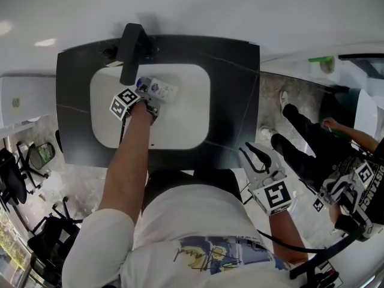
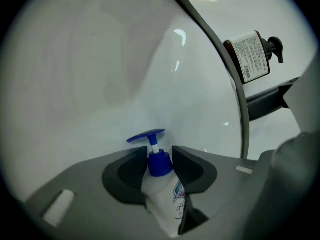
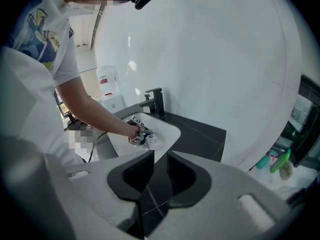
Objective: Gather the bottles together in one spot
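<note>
One white bottle [image 2: 166,201] with a blue pump [image 2: 159,163], clamped in left tool [image 2: 159,156].

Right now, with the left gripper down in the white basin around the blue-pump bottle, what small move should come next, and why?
Probably lift the left gripper straight up a little. Its jaws look closed on the white pump bottle, which is down inside the basin, while the dark bottle stands beyond the rim, so the held one likely has to clear that rim first.
</note>
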The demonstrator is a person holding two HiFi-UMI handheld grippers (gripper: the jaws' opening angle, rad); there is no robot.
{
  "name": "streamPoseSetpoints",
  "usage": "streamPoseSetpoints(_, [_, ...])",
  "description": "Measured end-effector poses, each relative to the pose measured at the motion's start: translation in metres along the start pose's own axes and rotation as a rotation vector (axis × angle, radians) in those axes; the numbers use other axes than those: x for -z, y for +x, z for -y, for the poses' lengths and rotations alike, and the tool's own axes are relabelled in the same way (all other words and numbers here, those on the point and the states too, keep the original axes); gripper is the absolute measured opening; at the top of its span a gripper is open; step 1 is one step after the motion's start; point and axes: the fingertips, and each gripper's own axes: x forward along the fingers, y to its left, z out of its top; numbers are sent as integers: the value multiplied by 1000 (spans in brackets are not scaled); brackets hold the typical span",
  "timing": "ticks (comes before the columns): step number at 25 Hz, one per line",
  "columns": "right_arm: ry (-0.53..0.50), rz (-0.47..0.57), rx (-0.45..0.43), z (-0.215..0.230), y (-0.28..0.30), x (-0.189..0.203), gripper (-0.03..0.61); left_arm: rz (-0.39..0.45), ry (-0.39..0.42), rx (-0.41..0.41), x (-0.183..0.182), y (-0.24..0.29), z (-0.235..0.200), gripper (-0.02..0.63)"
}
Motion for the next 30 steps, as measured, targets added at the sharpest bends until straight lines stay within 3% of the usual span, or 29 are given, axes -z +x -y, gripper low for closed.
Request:
streamPoseSetpoints(6, [2, 14, -4, -1, 4, -10, 80, 11, 33, 29, -3, -5, 5, 150])
streamPoseSetpoints(18, [-14, 57, -13, -33, 12, -37, 80, 32, 322, 81, -10, -48, 45, 138])
streamPoseSetpoints(21, [-17, 70, -6, -42, 12, -44, 80, 17, 455, 89, -8, -63, 57, 135])
streamPoseSetpoints(26, [-18, 82, 6, -61, 16, -47, 80, -10, 765, 55, -10, -92, 71, 131])
streamPoseSetpoints(30, [-21, 76, 8, -78, 21, -51, 80, -28, 924, 61, -15, -109, 79, 130])
